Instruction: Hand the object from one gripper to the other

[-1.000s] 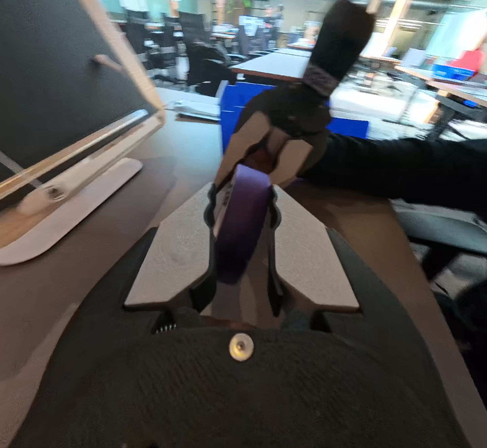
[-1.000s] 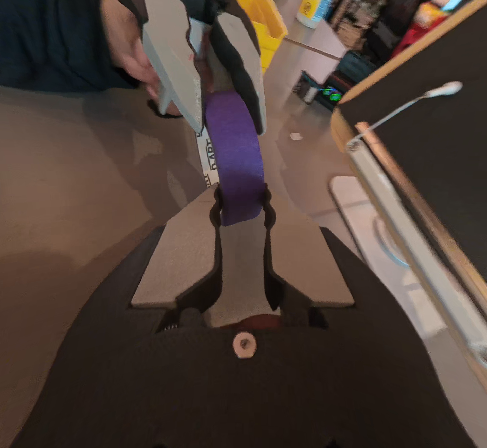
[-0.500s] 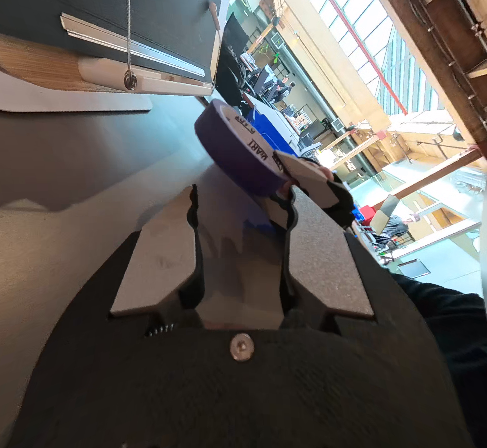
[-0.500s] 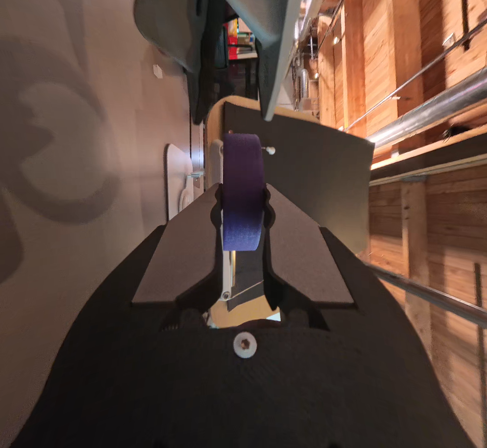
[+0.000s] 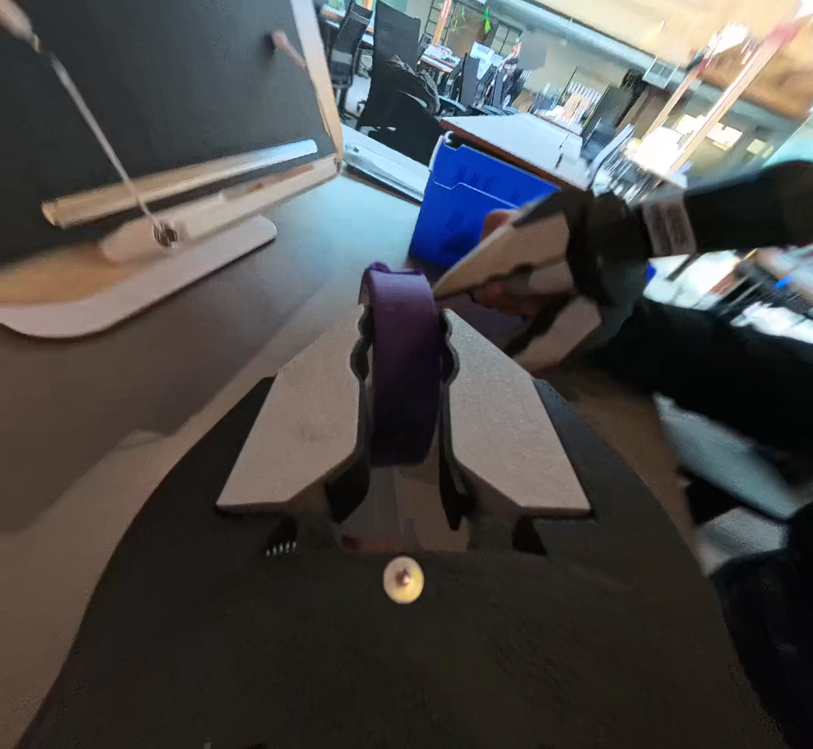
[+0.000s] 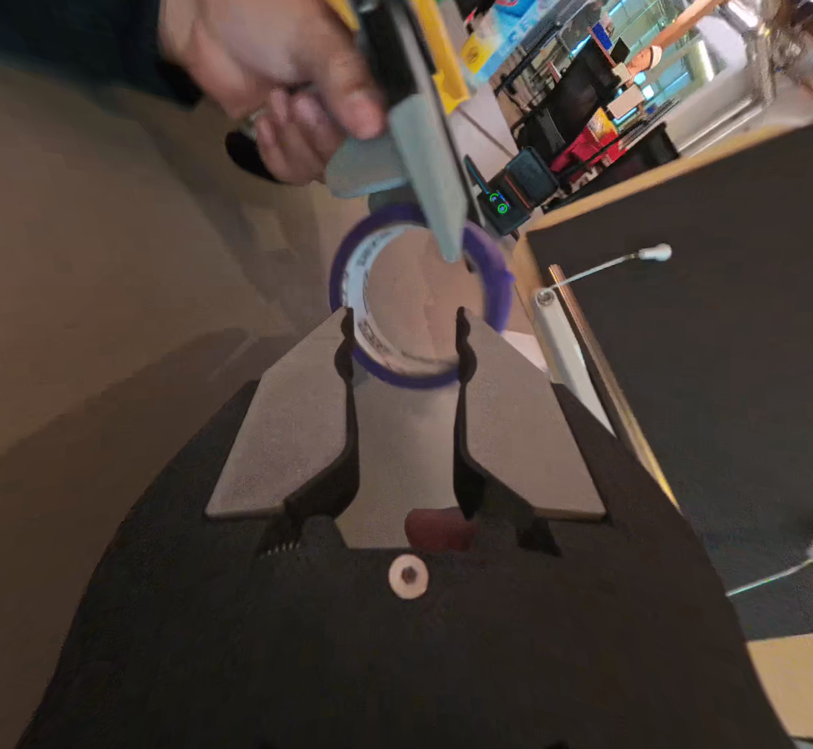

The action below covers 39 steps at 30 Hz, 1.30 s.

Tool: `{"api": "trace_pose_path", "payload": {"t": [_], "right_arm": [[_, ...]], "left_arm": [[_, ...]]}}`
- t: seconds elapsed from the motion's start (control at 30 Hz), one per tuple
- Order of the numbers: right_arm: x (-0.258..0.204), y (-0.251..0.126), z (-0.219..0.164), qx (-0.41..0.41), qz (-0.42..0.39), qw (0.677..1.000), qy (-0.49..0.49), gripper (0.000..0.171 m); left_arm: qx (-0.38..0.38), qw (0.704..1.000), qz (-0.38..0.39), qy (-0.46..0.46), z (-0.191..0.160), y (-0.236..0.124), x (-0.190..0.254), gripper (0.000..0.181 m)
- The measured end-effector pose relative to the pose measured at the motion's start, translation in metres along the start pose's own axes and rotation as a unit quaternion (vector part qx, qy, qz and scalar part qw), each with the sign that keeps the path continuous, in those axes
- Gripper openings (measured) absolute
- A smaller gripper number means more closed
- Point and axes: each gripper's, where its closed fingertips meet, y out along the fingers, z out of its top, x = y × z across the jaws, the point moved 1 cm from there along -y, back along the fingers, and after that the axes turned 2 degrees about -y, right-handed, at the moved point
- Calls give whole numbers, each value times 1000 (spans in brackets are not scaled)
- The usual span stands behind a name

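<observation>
A roll of purple tape [image 5: 402,375] stands edge-on between the fingers of my left gripper [image 5: 402,318], which is shut on it above the brown table [image 5: 132,375]. My right gripper [image 5: 488,309] shows just right of the roll, jaws apart, not touching it. In the right wrist view my right gripper [image 6: 404,314] is open and empty. The tape [image 6: 396,380] hangs face-on just beyond its tips, gripped at the top by the left gripper [image 6: 422,217], which a hand [image 6: 264,59] holds.
A black board with a wooden edge [image 5: 154,67] stands on a white base at the left, with a thin wire across it; it also shows in the right wrist view [image 6: 682,287]. A blue bin [image 5: 466,208] stands behind the grippers.
Half a second ago my right gripper held the tape and the left was open. Now the left is shut on the tape and the right has let go and opened. Both views have swung round.
</observation>
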Motion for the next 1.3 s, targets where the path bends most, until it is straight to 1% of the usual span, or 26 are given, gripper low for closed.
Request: {"api": "trace_pose_path", "payload": {"t": [0.07, 0.1, 0.17, 0.23, 0.3, 0.37, 0.4, 0.43, 0.47, 0.53, 0.6, 0.67, 0.7, 0.73, 0.8, 0.87, 0.9, 0.97, 1.0, 1.07, 1.13, 1.23, 1.3], "right_arm": [[18, -9, -3, 28, -8, 997, 77, 42], [29, -11, -7, 32, -21, 993, 113, 44], [38, -14, -14, 41, -16, 984, 172, 56], [36, -12, -19, 45, 4, 978, 205, 57], [29, -7, -23, 36, 23, 978, 204, 60], [14, -4, -22, 31, 60, 979, 193, 59], [8, -3, -19, 35, 76, 979, 186, 52], [2, -4, -14, 39, 91, 979, 176, 33], [0, -4, -12, 39, 96, 980, 168, 27], [3, -5, -9, 42, 94, 981, 167, 26], [19, -6, -12, 35, 51, 983, 172, 24], [39, -10, -19, 10, -25, 989, 142, 24], [48, -13, -25, -15, -69, 991, 112, 24], [56, -15, -30, -43, -114, 990, 68, 23], [68, -21, -31, -94, -196, 975, -39, 24], [70, -23, -27, -123, -240, 954, -127, 23], [71, -24, -24, -129, -255, 945, -157, 23], [71, -23, -21, -137, -272, 932, -197, 24], [71, -23, -21, -142, -275, 927, -214, 24], [71, -22, -22, -155, -278, 916, -245, 24], [70, -22, -25, -165, -275, 910, -261, 24], [69, -20, -27, -168, -265, 917, -249, 24], [67, -19, -26, -171, -263, 915, -254, 24]], "left_arm": [[-8, 995, 20, 92, 1, -1, 6, 28], [-10, 991, 29, 128, 2, -1, 9, 28], [-20, 987, 30, 156, -1, 1, 14, 28], [-8, 983, -8, 181, -1, 3, 30, 29], [11, 980, -55, 188, 0, 2, 48, 28], [22, 978, -96, 185, 1, 1, 63, 28], [22, 978, -104, 182, 1, 1, 66, 28], [24, 979, -102, 177, 1, 1, 65, 28], [27, 979, -106, 172, 2, 0, 64, 28], [38, 981, -104, 158, 5, -2, 62, 28], [53, 988, -63, 134, 11, 0, 48, 30], [52, 992, -23, 114, 12, 3, 34, 47], [51, 993, -6, 102, 12, 3, 27, 49], [50, 995, 8, 88, 13, 4, 22, 52], [51, 997, 13, 58, 13, 3, 16, 57], [59, 998, 22, 30, 16, 1, 9, 57], [62, 998, 23, 17, 17, -1, 6, 53], [68, 998, 7, -2, 20, -4, 7, 51], [74, 997, 5, 2, 22, -5, 8, 51], [70, 996, 20, 55, 23, -7, 10, 56], [36, 987, 52, 147, 16, -7, 13, 64], [13, 955, 107, 275, 9, -4, 16, 61], [0, 930, 137, 340, 4, 1, 17, 57]]}}
